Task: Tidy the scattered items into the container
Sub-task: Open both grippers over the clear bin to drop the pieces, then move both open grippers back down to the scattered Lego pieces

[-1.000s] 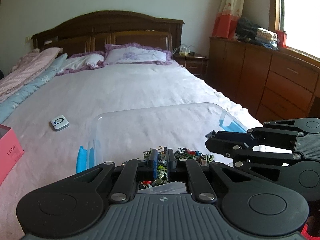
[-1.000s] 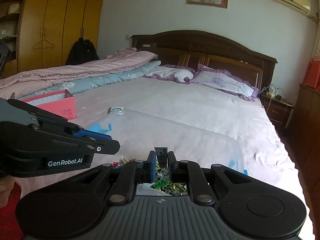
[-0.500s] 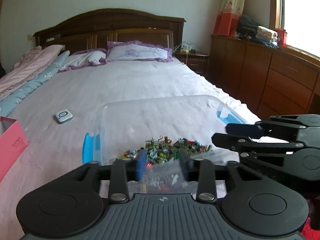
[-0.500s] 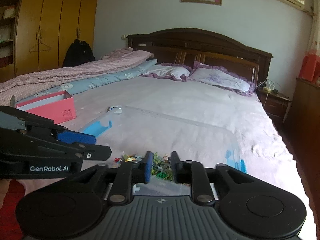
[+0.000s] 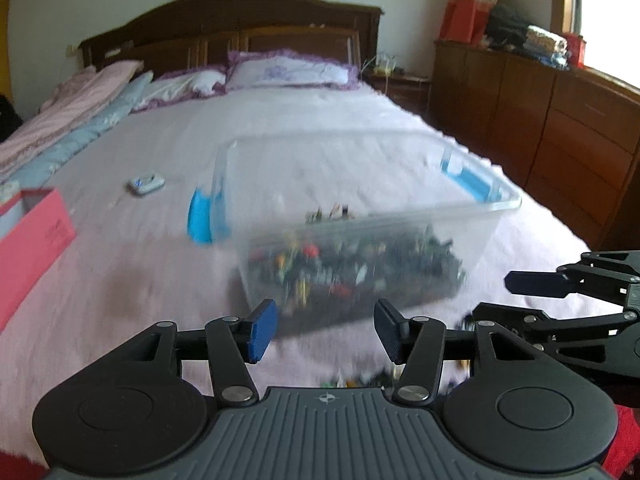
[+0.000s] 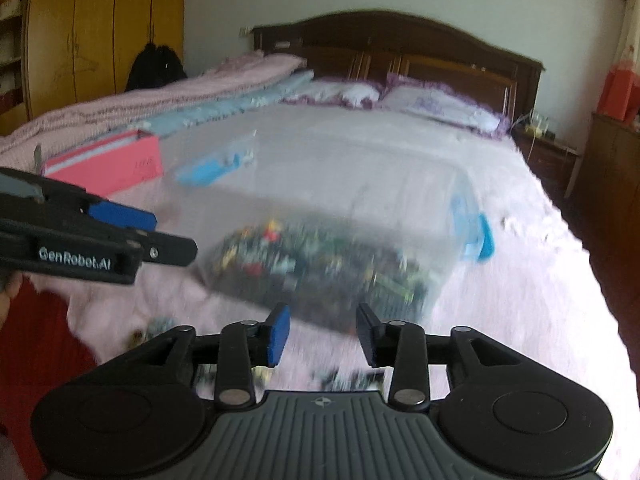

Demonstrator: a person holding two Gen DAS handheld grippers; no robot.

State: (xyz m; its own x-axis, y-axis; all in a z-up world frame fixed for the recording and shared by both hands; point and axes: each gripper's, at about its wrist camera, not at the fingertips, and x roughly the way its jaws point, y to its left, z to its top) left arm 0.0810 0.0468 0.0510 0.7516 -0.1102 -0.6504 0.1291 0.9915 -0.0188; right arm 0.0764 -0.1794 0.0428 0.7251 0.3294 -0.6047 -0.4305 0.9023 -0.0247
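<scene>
Grippers both wide apart, nothing between the fingers of either. Left gripper [image 5: 324, 336] fills lower centre of the left wrist view, blue pads spread, empty. Right gripper [image 6: 323, 334] same in the right wrist view: spread, empty; it also shows at right edge of the left wrist view [image 5: 560, 300], seen side-on. Left gripper appears at left edge of the right wrist view [image 6: 120, 236], "GenRobot.AI" printed on its side.

Clear plastic container [image 5: 496, 204] sits on the bed [image 5: 120, 280], centre frame, just ahead of both grippers, with blue latch handles at its 2 ends. Motion blur over it. Small mixed items [image 5: 352, 268] heaped in its near end, colours smeared, single pieces not readable. In the right wrist view container [image 6: 452, 208] is centre frame, heap [image 6: 316, 268] at its near side.

Loose small pieces [image 5: 360, 380] lie on the bedsheet close under the left gripper, outside the container; more [image 6: 352, 376] under the right gripper, blurred.

Pink box [image 5: 32, 240] at left edge. Small white device [image 5: 146, 183] on the sheet, upper left of container, apart from it. Pillows [image 5: 288, 72] at the dark wood headboard [image 5: 240, 20].
</scene>
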